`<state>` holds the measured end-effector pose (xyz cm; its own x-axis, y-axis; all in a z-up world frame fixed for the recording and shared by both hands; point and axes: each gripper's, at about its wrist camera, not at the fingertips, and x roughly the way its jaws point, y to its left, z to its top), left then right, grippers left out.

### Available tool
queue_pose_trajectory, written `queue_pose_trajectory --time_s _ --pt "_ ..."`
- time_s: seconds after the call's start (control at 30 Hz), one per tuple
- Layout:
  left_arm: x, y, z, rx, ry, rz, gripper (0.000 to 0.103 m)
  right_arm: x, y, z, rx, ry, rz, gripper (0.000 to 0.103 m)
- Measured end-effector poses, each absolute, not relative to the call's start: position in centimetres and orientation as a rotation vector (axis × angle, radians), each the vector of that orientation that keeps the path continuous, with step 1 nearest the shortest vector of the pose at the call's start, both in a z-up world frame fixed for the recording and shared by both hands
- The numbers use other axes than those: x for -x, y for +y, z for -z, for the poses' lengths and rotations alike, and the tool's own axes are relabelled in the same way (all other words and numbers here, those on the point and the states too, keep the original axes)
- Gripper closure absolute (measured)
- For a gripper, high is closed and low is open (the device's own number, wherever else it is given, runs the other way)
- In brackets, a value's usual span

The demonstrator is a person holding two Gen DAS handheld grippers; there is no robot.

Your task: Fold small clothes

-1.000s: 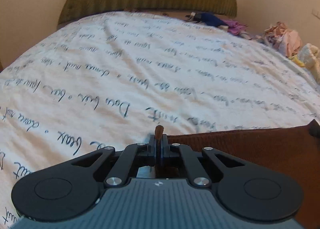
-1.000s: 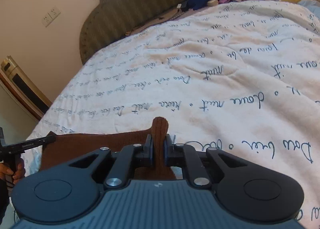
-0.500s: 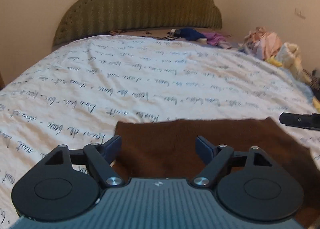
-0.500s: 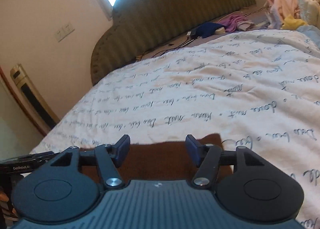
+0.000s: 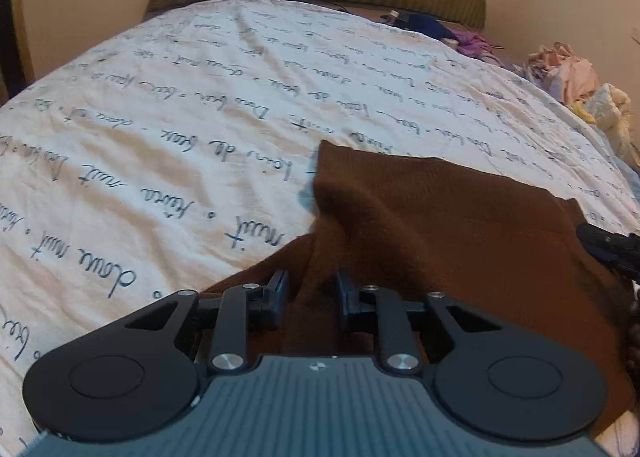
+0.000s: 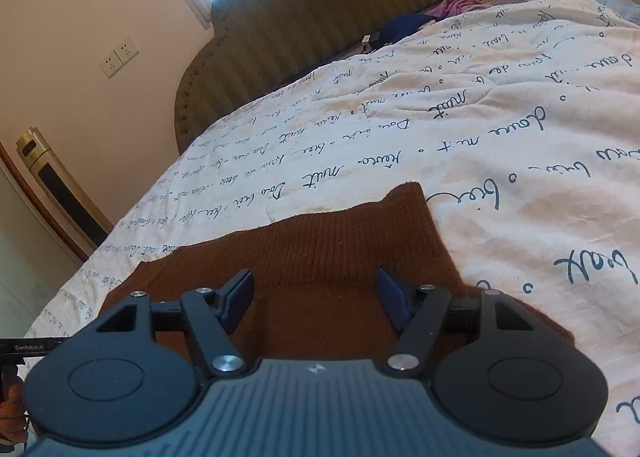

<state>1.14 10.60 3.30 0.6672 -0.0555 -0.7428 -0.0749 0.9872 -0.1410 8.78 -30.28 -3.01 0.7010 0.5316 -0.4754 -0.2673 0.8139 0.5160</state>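
A brown knit garment lies on the bed's white sheet with blue script. In the left wrist view my left gripper is partly open, its jaws on either side of a raised ridge of the garment near its left edge, not clamped. In the right wrist view the garment lies under my right gripper, whose jaws stand wide open above the ribbed hem near the right corner. The right gripper's tip shows at the right edge of the left view.
An olive padded headboard stands at the far end. Blue and purple clothes lie by it. A heap of pink and yellow clothes sits at the far right. A wall with sockets is to the left.
Both grippers held pinched brown cloth a second ago, then opened and let it drop flat. Since then the left gripper has narrowed around a ridge of cloth; the right stays open.
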Motion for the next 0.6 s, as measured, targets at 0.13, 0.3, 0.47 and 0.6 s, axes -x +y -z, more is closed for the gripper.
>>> queue_pose_trajectory --time_s 0.13,0.3,0.47,0.6 --pt "-1.9 11.0 -3.2 0.140 0.846 -0.065 0.099 -8.9 -30.3 3.0 -0.438 0.655 -0.461 0.036" --pt "-0.7 12.2 -2.6 0.120 0.870 -0.112 0.098 -8.9 -30.3 3.1 -0.439 0.653 -0.461 0.036" --pt "1.0 12.0 -3.9 0.140 0.794 -0.129 0.088 -9.0 -30.6 3.2 -0.459 0.653 -0.467 0.036" --pt "1.6 10.6 -6.9 0.151 0.654 -0.127 0.053 -9.0 -30.4 3.1 -0.449 0.652 -0.462 0.036"
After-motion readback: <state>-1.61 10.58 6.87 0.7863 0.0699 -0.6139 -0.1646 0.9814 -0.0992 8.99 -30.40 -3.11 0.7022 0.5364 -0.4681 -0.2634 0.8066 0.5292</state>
